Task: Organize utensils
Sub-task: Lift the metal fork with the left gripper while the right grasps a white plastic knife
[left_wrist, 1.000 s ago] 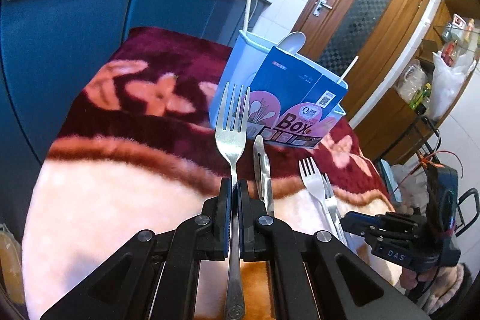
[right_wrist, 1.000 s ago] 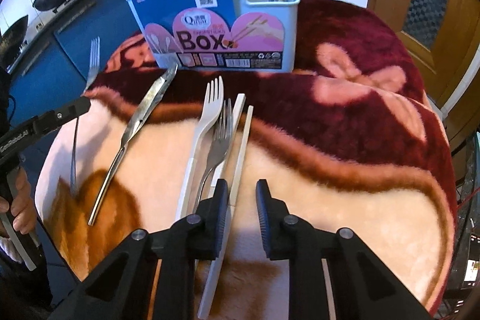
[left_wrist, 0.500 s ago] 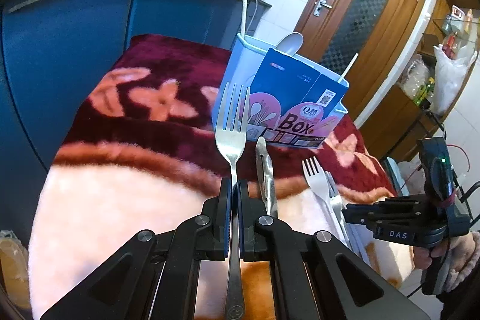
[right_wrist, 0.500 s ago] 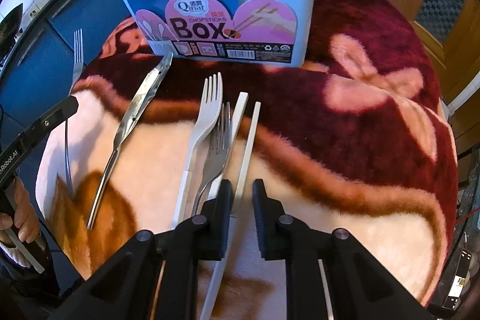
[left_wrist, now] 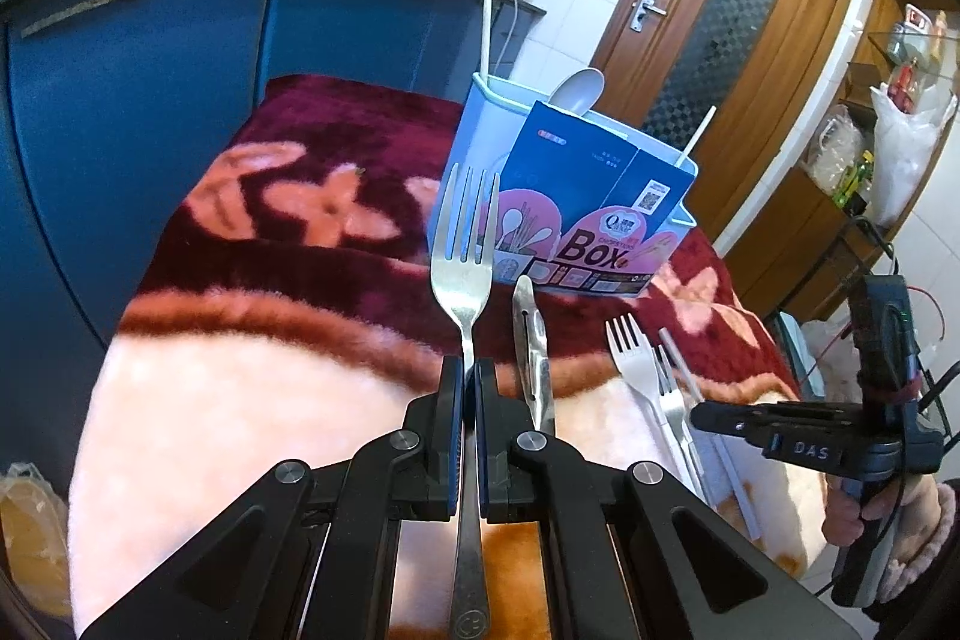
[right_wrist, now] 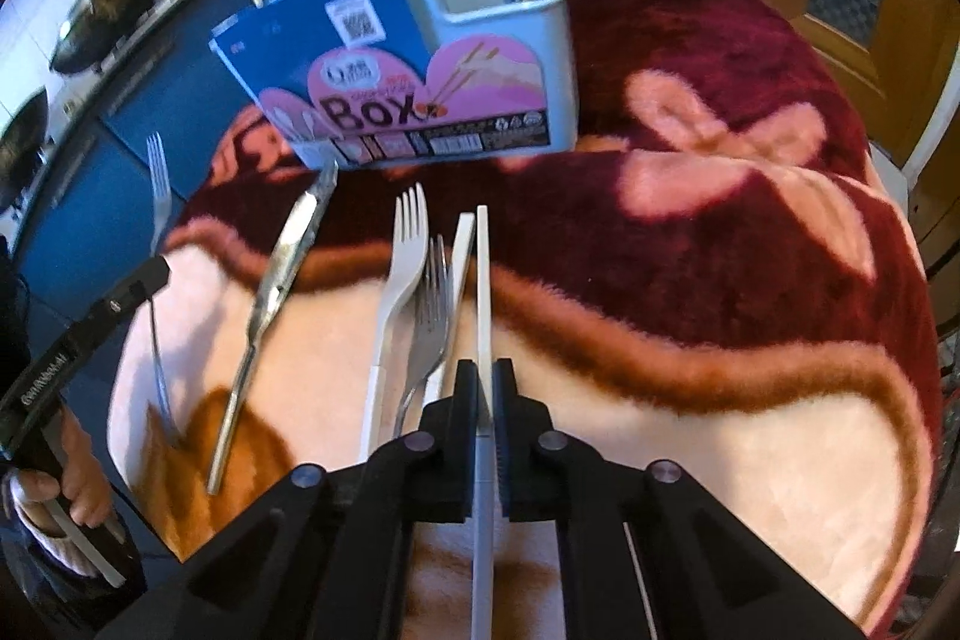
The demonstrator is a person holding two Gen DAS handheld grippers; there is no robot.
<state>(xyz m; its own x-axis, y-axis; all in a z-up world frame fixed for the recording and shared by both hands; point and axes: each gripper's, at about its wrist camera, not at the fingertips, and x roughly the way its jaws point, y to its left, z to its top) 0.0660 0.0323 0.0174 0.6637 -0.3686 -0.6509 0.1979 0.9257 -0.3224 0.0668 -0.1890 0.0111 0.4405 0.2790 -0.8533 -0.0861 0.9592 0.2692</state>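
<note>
My left gripper (left_wrist: 469,370) is shut on a steel fork (left_wrist: 465,244), held above the blanket with tines pointing at the blue utensil box (left_wrist: 576,208). My right gripper (right_wrist: 485,376) is shut on a white chopstick (right_wrist: 482,280), lifted a little off the blanket. Beside it lie a second white chopstick (right_wrist: 459,256), a steel fork (right_wrist: 433,316), a white plastic fork (right_wrist: 403,256) and a steel knife (right_wrist: 288,256). The box (right_wrist: 420,88) holds a spoon and chopsticks. The left gripper and its fork (right_wrist: 157,172) show at the left of the right wrist view.
A maroon and pink flowered blanket (right_wrist: 720,220) covers the table. Blue kitchen cabinets (left_wrist: 150,70) stand behind it with a kettle and pots on top. A wooden door (left_wrist: 738,10) is at the far right.
My right gripper has closed on the white chopstick and lifted it. My left gripper keeps hold of the steel fork and has moved a little closer to the box.
</note>
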